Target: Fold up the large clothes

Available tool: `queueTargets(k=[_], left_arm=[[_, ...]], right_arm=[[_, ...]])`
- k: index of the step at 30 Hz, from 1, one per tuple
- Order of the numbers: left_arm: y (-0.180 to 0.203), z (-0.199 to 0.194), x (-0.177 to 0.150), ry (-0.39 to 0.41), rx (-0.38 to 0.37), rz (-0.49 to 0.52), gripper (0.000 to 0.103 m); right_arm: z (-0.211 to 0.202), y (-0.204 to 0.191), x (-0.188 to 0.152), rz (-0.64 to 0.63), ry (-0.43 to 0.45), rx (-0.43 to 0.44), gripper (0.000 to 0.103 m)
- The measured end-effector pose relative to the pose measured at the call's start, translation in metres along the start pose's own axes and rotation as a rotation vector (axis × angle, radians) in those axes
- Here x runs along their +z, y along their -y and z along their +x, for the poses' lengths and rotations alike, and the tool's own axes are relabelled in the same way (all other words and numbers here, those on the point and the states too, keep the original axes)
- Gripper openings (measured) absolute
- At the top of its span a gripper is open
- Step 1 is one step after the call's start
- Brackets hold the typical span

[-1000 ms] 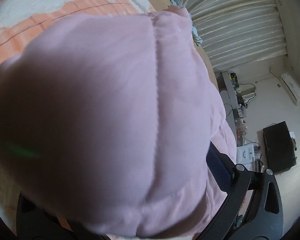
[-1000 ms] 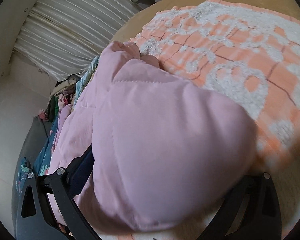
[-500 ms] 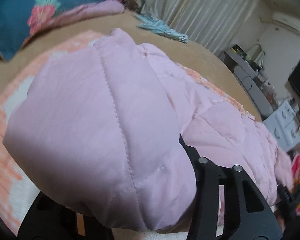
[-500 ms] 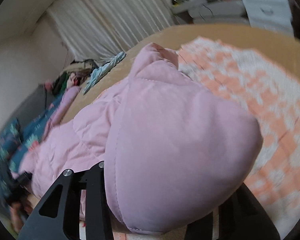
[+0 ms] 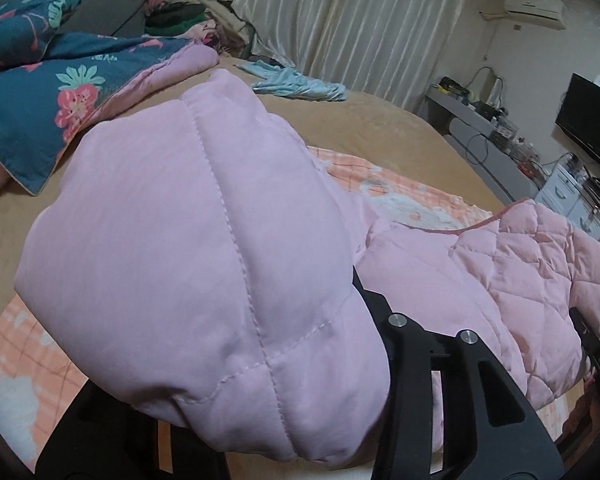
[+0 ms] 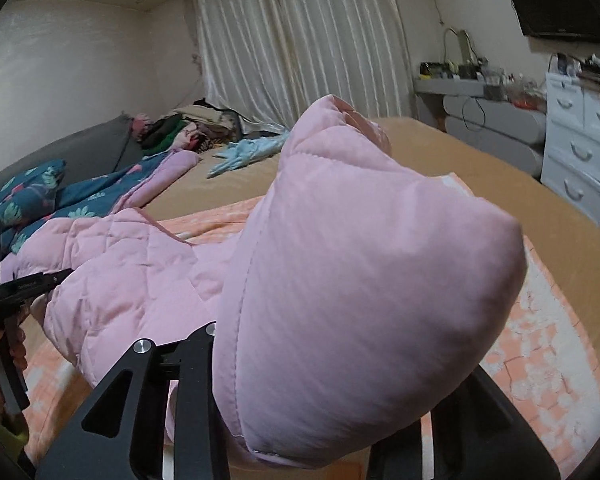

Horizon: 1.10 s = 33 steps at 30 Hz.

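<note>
A pale pink padded jacket (image 5: 180,200) lies across the bed, its quilted lining (image 5: 520,260) showing in the middle. My left gripper (image 5: 236,340) has a puffy fold of the jacket between its fingers (image 5: 384,320); the jaws are closing and press on it, and the fold is held up off the bed. In the right wrist view my right gripper (image 6: 340,340) holds another puffy fold of the jacket (image 6: 360,260) the same way, jaws closing on it. The fabric hides all fingertips. The other gripper (image 6: 4,292), in a hand, shows at the left edge of that view.
The bed has a tan sheet (image 5: 360,128) and an orange checked blanket (image 5: 400,188) under the jacket. A blue floral duvet (image 5: 60,92) and a light blue garment (image 5: 300,84) lie at the far side. White drawers (image 6: 580,152), a desk and a TV (image 5: 592,128) stand beyond.
Both grippers went from wide open around the padded folds to closed on them. Both rose and rolled, lifting the folds; the views swung from looking down at the blanket to across the room.
</note>
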State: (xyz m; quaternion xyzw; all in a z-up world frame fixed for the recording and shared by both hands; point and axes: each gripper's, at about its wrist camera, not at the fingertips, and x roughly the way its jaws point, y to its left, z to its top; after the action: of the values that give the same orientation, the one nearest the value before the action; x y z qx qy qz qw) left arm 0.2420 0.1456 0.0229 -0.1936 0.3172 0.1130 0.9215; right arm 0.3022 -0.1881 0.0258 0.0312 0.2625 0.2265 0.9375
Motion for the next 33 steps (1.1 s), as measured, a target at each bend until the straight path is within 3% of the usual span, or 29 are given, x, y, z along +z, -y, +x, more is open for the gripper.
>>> queueTargets(k=[16,33], left_arm=[[-0.018,-0.049,-0.052,-0.016,-0.012,0.011,0.034],[-0.039,-0.054,-0.091,-0.063,-0.003,-0.004,0.036]], right_arm=[[-0.071,0.001,-0.044,0.024,-0.022,0.007,0.031],[-0.080,0.013,-0.082,0.118,-0.083,0.000,0.034]])
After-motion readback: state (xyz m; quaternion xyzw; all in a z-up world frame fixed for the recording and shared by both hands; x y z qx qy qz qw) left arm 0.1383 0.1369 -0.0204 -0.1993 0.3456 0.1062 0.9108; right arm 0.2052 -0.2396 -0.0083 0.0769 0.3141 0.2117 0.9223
